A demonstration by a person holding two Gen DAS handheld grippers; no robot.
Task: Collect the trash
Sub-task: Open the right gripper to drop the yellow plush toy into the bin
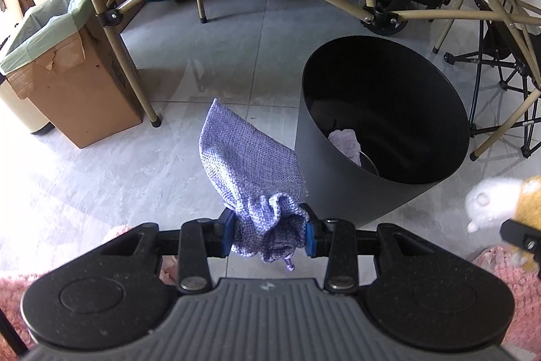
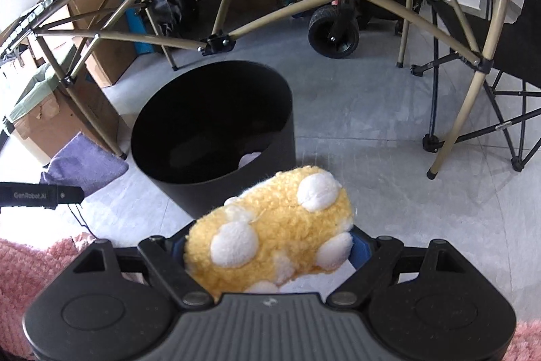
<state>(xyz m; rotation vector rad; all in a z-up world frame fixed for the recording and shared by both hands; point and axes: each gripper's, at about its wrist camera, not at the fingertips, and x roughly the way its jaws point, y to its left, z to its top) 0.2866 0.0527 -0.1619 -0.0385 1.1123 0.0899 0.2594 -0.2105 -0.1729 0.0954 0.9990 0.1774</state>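
Observation:
My left gripper [image 1: 269, 237] is shut on the gathered neck of a purple woven pouch [image 1: 248, 159], which sticks up and away over the grey floor. Just right of it stands a round black bin [image 1: 358, 188] with a pale crumpled thing [image 1: 345, 141] at its bottom. My right gripper [image 2: 270, 251] is shut on a yellow plush toy [image 2: 270, 232] with white spots, held in front of the same black bin [image 2: 270, 158]. The plush toy [image 1: 500, 202] shows at the right edge of the left wrist view. The pouch [image 2: 84, 168] and the left gripper's finger [image 2: 40, 193] appear at the left of the right wrist view.
A cardboard box [image 1: 67, 80] lined with a green bag stands left of the bin, under a folding table's tan legs [image 1: 132, 73]. A black folding chair [image 2: 500, 110] and a cart wheel [image 2: 333, 34] stand further back. A pink shaggy rug [image 2: 37, 263] covers the near floor.

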